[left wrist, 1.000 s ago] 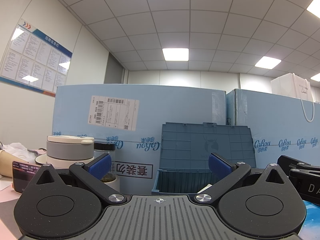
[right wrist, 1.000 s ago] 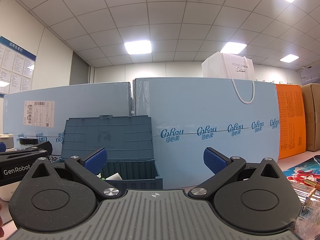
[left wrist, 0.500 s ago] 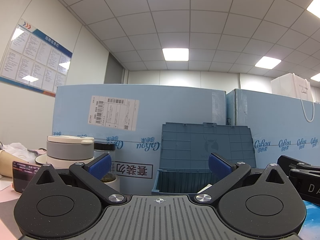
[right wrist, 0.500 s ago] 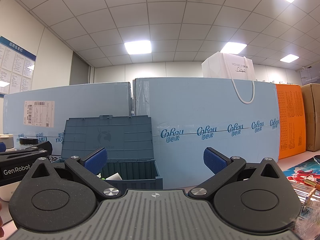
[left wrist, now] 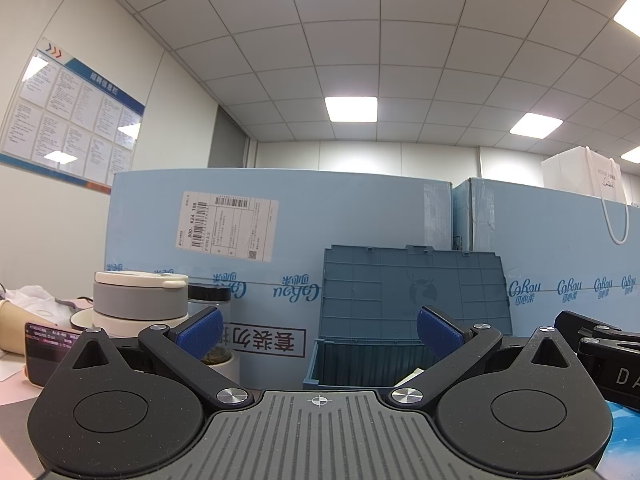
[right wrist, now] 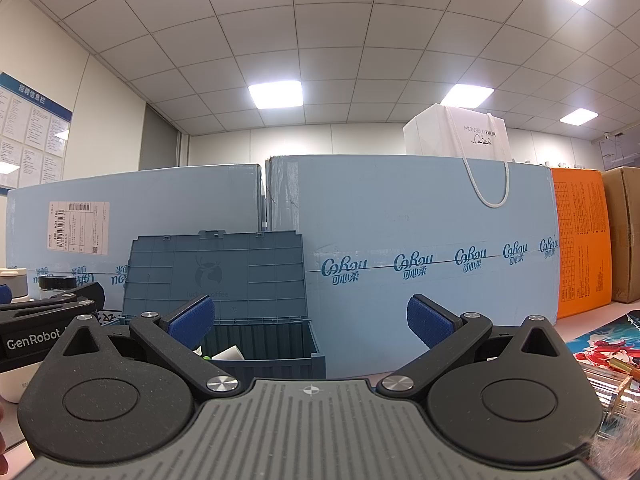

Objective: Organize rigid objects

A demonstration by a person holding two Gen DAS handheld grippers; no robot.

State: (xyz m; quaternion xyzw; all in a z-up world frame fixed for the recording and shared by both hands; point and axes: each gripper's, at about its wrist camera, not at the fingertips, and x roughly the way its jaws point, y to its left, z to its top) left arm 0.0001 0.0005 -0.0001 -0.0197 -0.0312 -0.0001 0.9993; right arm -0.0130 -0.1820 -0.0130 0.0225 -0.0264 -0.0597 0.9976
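The left gripper [left wrist: 319, 334] is sitting with its blue-padded fingers spread wide and nothing between them; the right gripper [right wrist: 311, 320] is doing likewise. Ahead of both, a blue plastic storage bin [left wrist: 362, 364] is standing on the desk with its hinged lid [left wrist: 412, 288] raised upright, its inner face turned to the cameras, its long axis running left to right. It is leaning back against pale blue cartons [right wrist: 420, 240]. A white paper bag [right wrist: 456, 136] is resting atop them. Left of the bin, a lidded grey container [left wrist: 140, 300] and a black-capped jar [left wrist: 209, 300] are standing. Ceiling panels are glowing overhead.
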